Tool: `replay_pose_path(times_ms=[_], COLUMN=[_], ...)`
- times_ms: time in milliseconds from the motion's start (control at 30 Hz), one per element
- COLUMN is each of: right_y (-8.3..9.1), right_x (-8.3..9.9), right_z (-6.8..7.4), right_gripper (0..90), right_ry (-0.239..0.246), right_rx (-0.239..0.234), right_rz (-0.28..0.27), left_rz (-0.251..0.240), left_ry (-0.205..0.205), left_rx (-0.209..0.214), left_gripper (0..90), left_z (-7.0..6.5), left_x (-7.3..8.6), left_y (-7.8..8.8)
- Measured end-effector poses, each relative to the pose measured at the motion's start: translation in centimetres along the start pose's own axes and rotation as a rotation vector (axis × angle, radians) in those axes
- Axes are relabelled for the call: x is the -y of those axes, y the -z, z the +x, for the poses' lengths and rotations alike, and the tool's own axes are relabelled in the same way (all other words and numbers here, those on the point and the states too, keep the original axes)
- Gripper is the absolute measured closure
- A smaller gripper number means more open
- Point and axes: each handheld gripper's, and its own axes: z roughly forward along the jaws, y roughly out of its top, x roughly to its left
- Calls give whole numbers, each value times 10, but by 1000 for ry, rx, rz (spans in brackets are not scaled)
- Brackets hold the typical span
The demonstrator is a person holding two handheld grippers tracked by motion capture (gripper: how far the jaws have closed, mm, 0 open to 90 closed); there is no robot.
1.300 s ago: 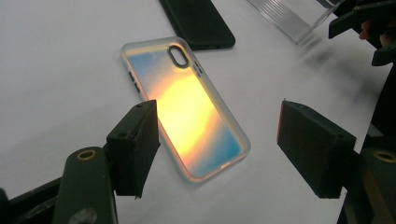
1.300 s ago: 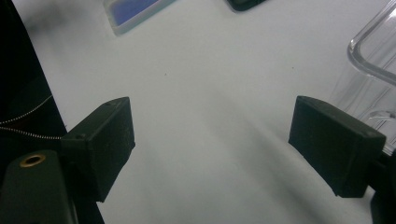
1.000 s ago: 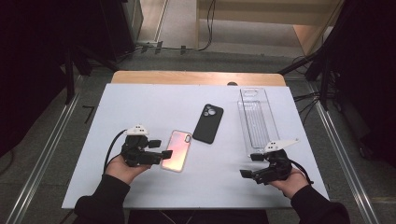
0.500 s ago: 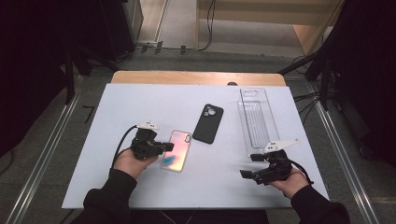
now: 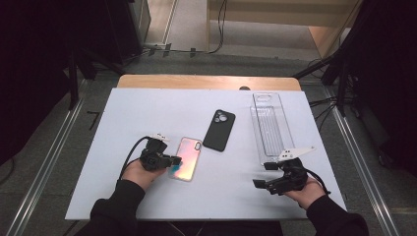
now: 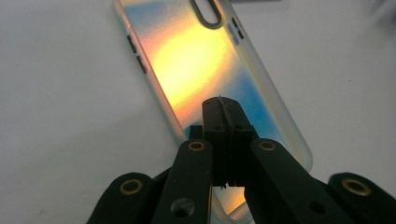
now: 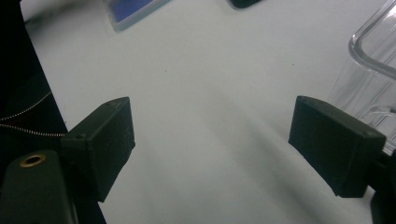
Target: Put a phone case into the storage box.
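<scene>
An iridescent phone case [image 5: 187, 157] lies back up on the white table [image 5: 147, 113], left of centre. My left gripper [image 5: 176, 161] is shut, its tips over the near end of this case. In the left gripper view the closed jaws [image 6: 223, 108] meet above the case's glowing back [image 6: 201, 60], with nothing between them. A black phone case [image 5: 219, 130] lies just right of the iridescent one. My right gripper [image 5: 263, 175] rests open near the front right, its jaws [image 7: 212, 144] wide apart over bare table.
A long clear plastic tray [image 5: 270, 125] stands at the right, its corner close to my right gripper's outer jaw [image 7: 373, 51]. A wooden strip [image 5: 206, 81] runs along the table's far edge. Cables and dark stands lie on the floor beyond.
My left hand has moved right and down, bringing its gripper from beside the iridescent case onto the case's near end. The right hand has stayed still.
</scene>
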Motion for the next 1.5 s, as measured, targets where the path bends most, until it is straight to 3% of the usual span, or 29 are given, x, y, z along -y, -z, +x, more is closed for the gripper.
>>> replay_pose_path(times_ms=[433,600,767,1033,1067,1100,1200,1367,1500], right_y=[0,0,0,1,2,2,2,2,2], right_x=[0,0,0,0,0,0,0,0,0], right_z=[-1,-1,-1,-2,-2,-2,-2,-2,-2], right_gripper=[124,124,124,123,124,124,124,124,124], right_ry=[-5,-7,-5,-8,-7,-7,-8,-9,-10], right_rx=[3,3,1,-2,-4,-4,-6,-3,0], right_rz=[0,-1,-1,-13,-16,-16,-18,-20,-22], left_rz=[2,-3,-12,-87,-98,-104,-141,-192,-213], left_ry=[6,30,31,25,26,35,30,-23,-53], left_rx=[-45,-60,-30,55,71,90,134,152,163], left_gripper=[900,900,900,670,574,574,434,338,312], left_z=[8,16,16,14,14,13,11,3,-2], left_x=[1,2,2,5,6,7,12,17,21], left_y=[6,10,11,26,28,31,39,48,51])
